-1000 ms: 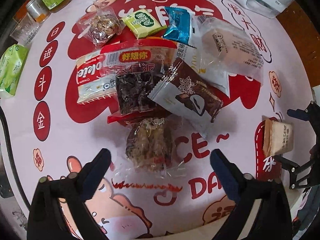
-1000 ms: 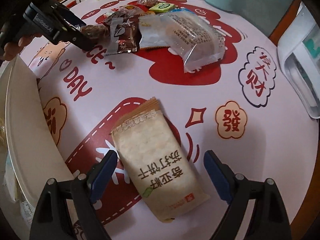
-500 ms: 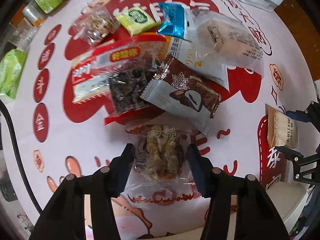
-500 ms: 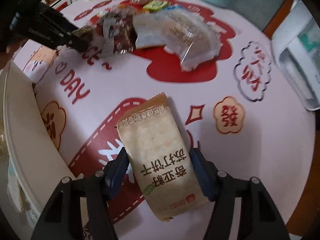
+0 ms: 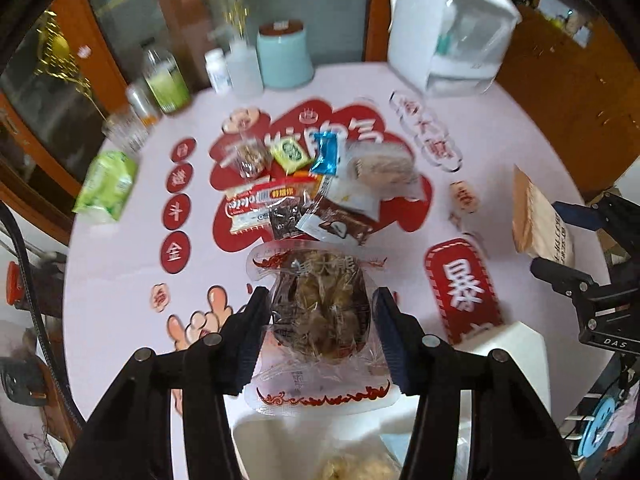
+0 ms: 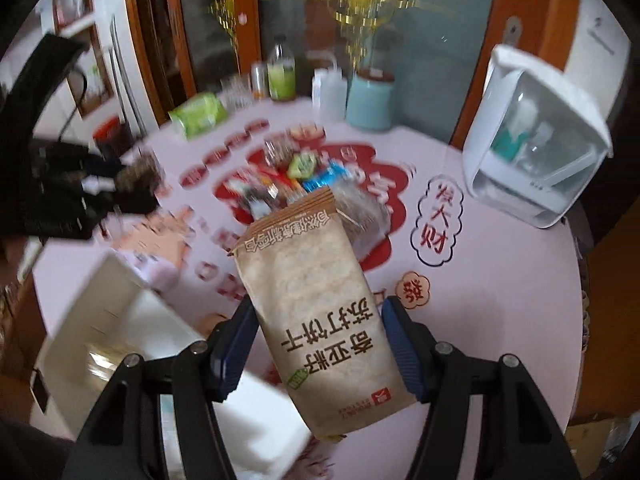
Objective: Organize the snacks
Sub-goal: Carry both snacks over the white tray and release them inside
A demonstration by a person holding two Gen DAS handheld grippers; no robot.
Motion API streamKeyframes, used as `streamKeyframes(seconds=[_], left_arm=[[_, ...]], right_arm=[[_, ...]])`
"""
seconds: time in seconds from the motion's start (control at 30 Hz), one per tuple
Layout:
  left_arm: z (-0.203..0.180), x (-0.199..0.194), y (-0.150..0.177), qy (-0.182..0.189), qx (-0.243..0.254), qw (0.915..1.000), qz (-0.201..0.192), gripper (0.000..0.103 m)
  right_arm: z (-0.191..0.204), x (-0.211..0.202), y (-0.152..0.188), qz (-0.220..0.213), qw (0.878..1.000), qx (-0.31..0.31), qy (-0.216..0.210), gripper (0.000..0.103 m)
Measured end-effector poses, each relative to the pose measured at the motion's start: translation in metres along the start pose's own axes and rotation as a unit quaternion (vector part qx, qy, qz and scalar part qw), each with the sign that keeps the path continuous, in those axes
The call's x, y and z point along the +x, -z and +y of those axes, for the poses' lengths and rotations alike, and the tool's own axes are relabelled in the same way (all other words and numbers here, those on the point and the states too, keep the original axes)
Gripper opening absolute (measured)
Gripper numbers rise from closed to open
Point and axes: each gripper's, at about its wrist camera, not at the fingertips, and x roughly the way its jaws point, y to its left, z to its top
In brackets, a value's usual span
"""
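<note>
Left wrist: left claw (image 5: 320,332) clamps clear brown-snack packet (image 5: 320,312) | right claw (image 6: 320,344) clamps tan cracker pack (image 6: 316,312)

Heap of wrapped snack packets (image 5: 316,196) at centre of round pink printed table (image 5: 120,272). Behind heap: pale blue ceramic pot (image 5: 284,58), clear bottles (image 5: 164,80). Far right: white plastic box appliance (image 5: 452,36). Left edge: green tissue pack (image 5: 106,186). Near edge: white rectangular bin (image 6: 104,328).
</note>
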Motion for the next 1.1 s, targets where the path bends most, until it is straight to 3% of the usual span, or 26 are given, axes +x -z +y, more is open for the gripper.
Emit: streamKeyframes(seconds=[0.1, 0.33, 0.67, 1.1], left_arm=[[-0.008, -0.040, 0.023, -0.005, -0.009, 0.9995, -0.029, 0.051], [-0.020, -0.080, 0.078, -0.023, -0.036, 0.9979, -0.049, 0.051], [-0.029, -0.091, 0.138, -0.047, -0.060, 0.9956, -0.054, 0.051], [-0.029, -0.083, 0.165, -0.054, -0.081, 0.9944, -0.043, 0.051]], right_arm=[[0.017, -0.031, 0.005, -0.021, 0.999, 0.027, -0.014, 0.063], [0.057, -0.075, 0.031, -0.046, 0.995, 0.075, -0.050, 0.063], [0.076, -0.089, 0.062, -0.051, 0.988, 0.131, -0.067, 0.063], [0.098, -0.067, 0.073, -0.006, 0.991, 0.133, -0.022, 0.064]])
